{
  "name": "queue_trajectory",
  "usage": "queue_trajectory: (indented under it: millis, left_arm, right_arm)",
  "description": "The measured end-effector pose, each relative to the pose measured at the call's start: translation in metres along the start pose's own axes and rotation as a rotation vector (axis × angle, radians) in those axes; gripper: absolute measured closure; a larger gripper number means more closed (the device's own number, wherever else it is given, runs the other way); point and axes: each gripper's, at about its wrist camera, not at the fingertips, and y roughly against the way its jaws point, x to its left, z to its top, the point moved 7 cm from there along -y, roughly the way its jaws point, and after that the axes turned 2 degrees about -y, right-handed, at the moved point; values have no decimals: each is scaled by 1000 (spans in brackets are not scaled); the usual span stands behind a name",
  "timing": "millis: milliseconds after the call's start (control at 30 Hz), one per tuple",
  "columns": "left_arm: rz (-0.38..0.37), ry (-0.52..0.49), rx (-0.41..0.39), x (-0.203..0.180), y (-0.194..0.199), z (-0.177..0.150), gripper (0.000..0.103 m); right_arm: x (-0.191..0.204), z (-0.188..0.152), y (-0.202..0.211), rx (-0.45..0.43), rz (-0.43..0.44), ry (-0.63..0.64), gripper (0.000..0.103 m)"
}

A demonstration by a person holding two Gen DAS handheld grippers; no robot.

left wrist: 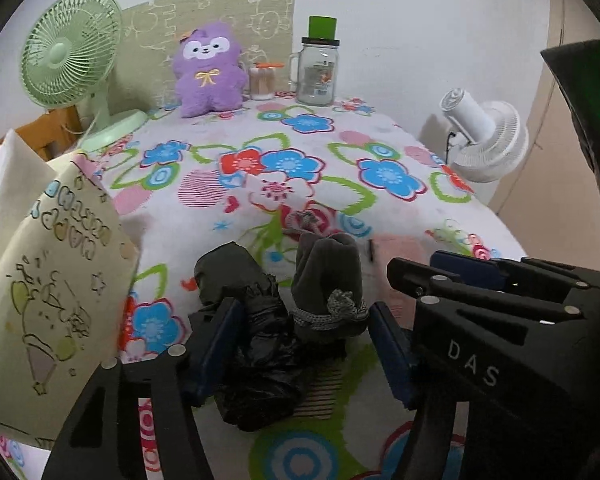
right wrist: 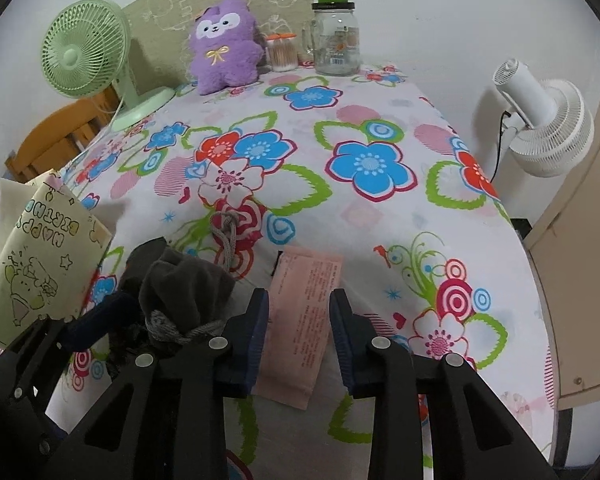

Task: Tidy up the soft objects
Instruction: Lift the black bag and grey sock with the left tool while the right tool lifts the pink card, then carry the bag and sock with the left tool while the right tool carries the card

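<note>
Early stage: left gripper (left wrist: 300,344) open around grey pouch (left wrist: 326,276) and black bag (left wrist: 256,344) near the table's (left wrist: 380,128) front edge, right gripper (right wrist: 299,336) open over pink packet (right wrist: 304,312); nothing yet in gift bag (left wrist: 56,280).

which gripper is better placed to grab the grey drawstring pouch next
Left. The left gripper already straddles the grey drawstring pouch and the black bag beside it, pads not yet pressing. The right gripper sits over the pink packet, off to the pouch's side.

Mid-table (right wrist: 340,208) open, paper bag (left wrist: 52,280) blocks left — fans (left wrist: 68,52) flank edges
</note>
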Motion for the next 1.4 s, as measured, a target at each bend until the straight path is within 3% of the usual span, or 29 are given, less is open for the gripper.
queue_trajectory:
  millis: [67,133,233,367,567,633,667,700,800,933,1400]
  left_arm:
    - [19,-8,6,3,-1,-1,33]
    - [29,-13,10,4,-2,0,27]
    - [48,-9,17,8,-5,-1,18]
    - [103,-1,31,15,-9,-3,3]
    - [167,-1,57,23,-18,-7,0]
    - [163,4,57,24,-19,-7,1]
    - [158,2,56,23,-19,-7,2]
    - [154,2,54,24,-19,-7,11]
    - [151,-4,35,24,-16,-4,38]
    - [147,10,27,29,-15,-2,54]
    - [73,35,9,23,2,-6,60]
  right_arm:
    - [3,0,-3,8,4,1,59]
    - [5,0,-4,7,4,3,47]
    - [8,2,-5,3,-5,12,36]
    - [12,2,-12,14,-26,34,35]
    - [8,-1,-24,29,-95,48,35]
    - [6,-2,-24,24,-109,50,45]
    - [5,-1,-23,20,-108,45,51]
    - [3,-1,-22,17,-111,38,57]
    - [0,-1,-20,14,-89,13,59]
    - [1,-1,-15,10,-72,6,59]
    - [10,-5,9,-25,-65,19,59]
